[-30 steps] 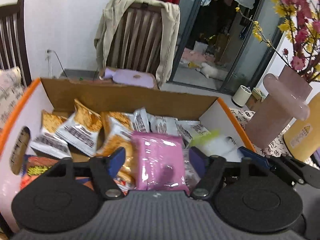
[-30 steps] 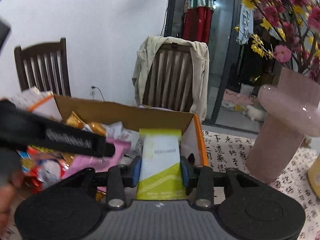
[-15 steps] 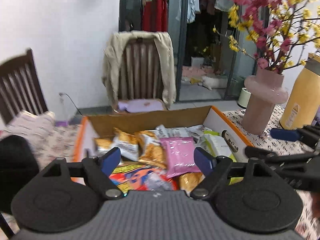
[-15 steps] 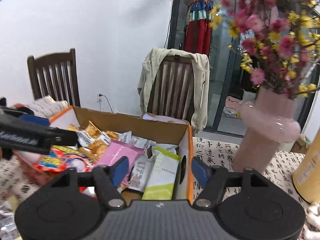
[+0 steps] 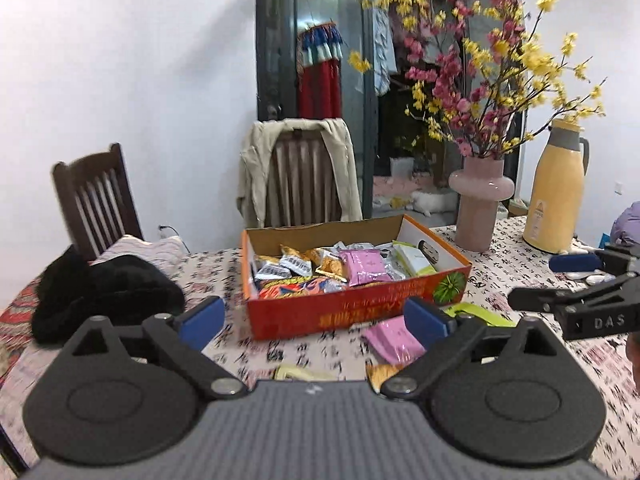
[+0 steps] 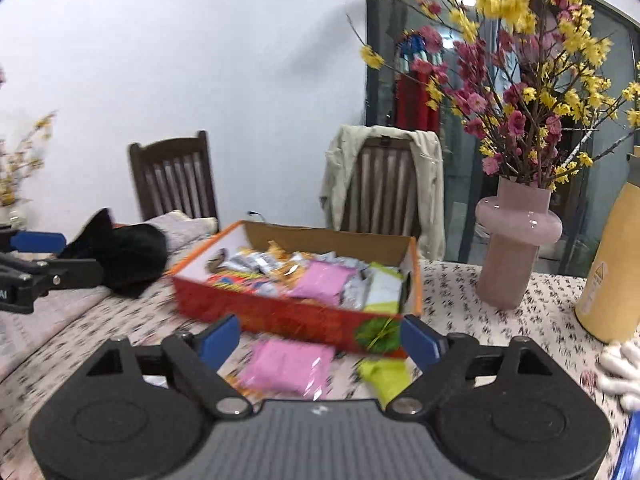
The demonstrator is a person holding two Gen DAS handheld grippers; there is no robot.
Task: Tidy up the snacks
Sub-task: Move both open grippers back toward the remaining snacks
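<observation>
A dining room with wooden chairs and a glass door surrounds a table point(image 5: 496, 240) under a cloth printed with black characters. The orange box point(image 5: 352, 304) of snacks sits mid-table, beside a pink vase point(image 6: 516, 256) and a yellow flask point(image 5: 554, 200). Both grippers are empty, and their jaws have just been opening wide. Between the box's near wall and the near table edge lie a pink packet point(image 6: 288, 364) and a green packet point(image 6: 384, 372), long axes pointing roughly toward the box. They sit just ahead of the right gripper point(image 6: 320, 340), likely the nearer one; the left gripper point(image 5: 316, 320) hovers alongside. "DAS" reads on the right gripper's arm; the box's printing is illegible.
</observation>
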